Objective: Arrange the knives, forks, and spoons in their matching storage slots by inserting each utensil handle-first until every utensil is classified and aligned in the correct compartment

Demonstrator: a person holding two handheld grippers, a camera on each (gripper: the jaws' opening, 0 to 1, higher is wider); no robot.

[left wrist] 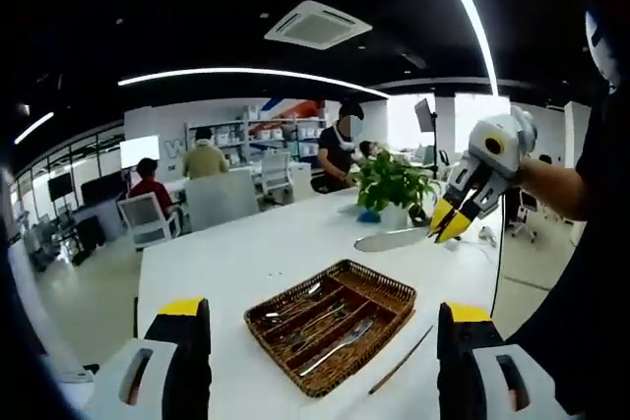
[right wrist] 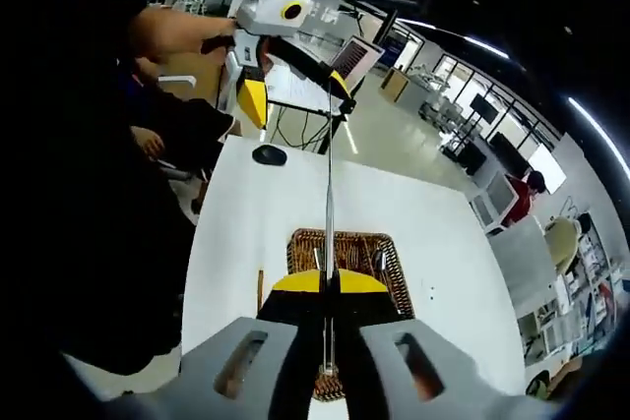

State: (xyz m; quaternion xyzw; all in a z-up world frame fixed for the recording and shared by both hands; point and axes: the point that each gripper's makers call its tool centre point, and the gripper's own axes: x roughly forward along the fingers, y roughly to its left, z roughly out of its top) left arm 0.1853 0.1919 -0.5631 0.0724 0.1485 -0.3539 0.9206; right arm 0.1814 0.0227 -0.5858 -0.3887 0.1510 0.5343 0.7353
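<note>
- The right gripper is clamping a knife near the handle end, lifting it flat above the table, probably to line it up handle-first.
- The left gripper is waiting with jaws wide apart over the wicker tray.
- Other cutlery is lying in the tray's slots; a thin stick is resting just beside it.

White-and-grey right gripper with yellow-tipped black fingers — left gripper alike, yellow ring mark, dark short sleeve.
</note>
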